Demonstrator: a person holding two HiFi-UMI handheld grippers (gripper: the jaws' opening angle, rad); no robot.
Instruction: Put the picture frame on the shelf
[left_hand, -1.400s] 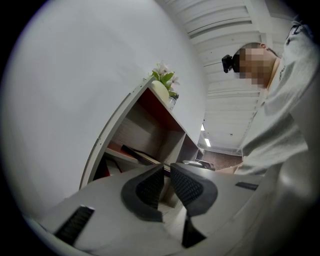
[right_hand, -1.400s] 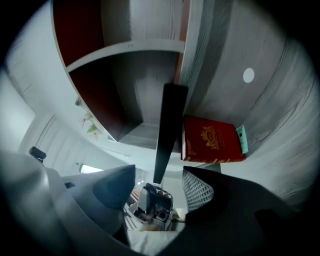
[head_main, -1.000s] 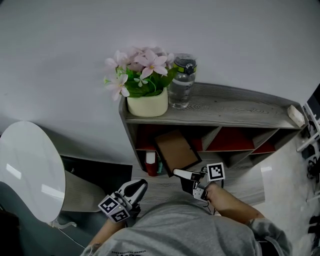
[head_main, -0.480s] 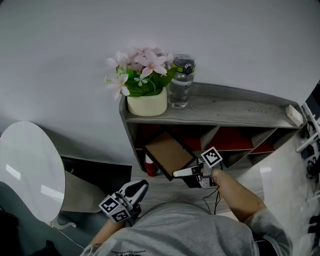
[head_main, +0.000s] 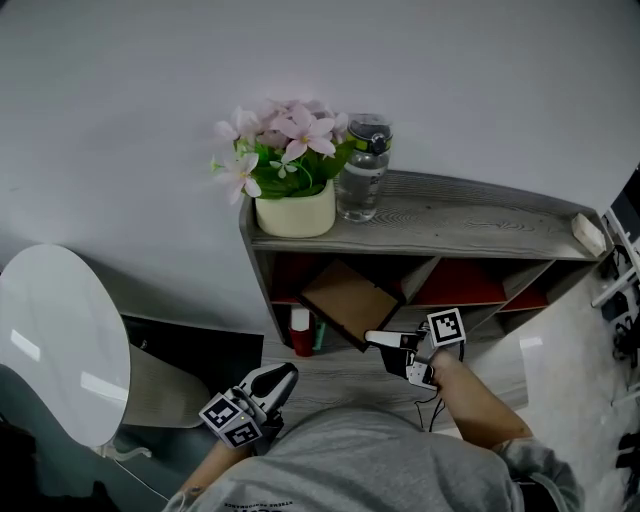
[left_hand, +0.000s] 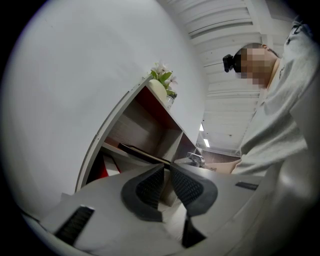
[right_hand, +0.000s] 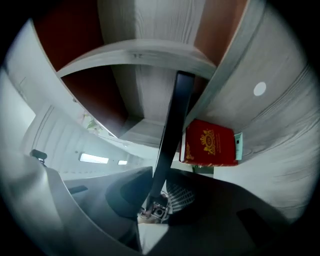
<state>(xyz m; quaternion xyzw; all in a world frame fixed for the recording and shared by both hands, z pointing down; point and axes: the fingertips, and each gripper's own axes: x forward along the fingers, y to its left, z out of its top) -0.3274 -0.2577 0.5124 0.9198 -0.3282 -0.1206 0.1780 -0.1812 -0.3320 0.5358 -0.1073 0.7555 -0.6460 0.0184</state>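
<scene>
The person wears a loose, light grey sweatshirt (head_main: 360, 460) with a line of small dark lettering (head_main: 250, 505) on the chest, too small to read. The right sleeve (head_main: 535, 465) is bunched in folds. The left gripper (head_main: 280, 372) has a white shell, dark ribbed pads (left_hand: 150, 187) and a cube (head_main: 228, 418) of black-and-white square markers.

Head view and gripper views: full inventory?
shelf unit: 1, grey, red backs, against wall
flower pot: 1, cream, pink flowers, shelf top left
water bottle: 1, clear, beside pot
small block: 1, pale, shelf top far right
picture frame: 1, brown back, tilted in lower-left compartment
red box: 1, gold emblem, same compartment
round table: 1, white, left of shelf
person: 1, grey top, bottom edge
left gripper: 1, white, jaws together, empty
right gripper: 1, white, gripping frame edge, jaws just been opening
</scene>
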